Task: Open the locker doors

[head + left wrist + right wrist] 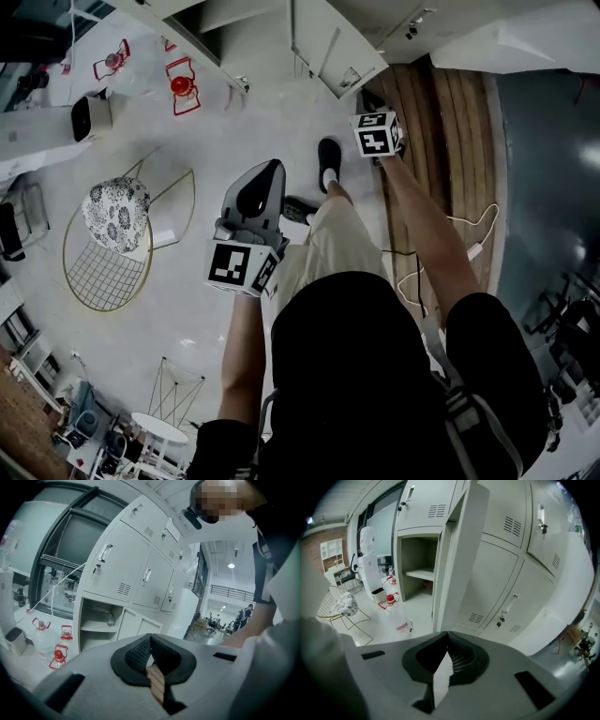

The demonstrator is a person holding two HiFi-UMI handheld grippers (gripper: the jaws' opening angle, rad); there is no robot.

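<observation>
Facing a bank of pale lockers (506,573) with a gripper in each hand. Seen past the right gripper (448,635), pinched fully closed on nothing: one locker door (461,559) swung wide and edge-on, just beside its open compartment (419,557), with closed doors (543,522) and their handles to the right. Left gripper (150,638) likewise pressed together and empty, held back from the same bank and aimed up at it. On the pale floor near the lockers, red-capped water bottles (180,86) and a wire chair (103,272) with a patterned cushion.
</observation>
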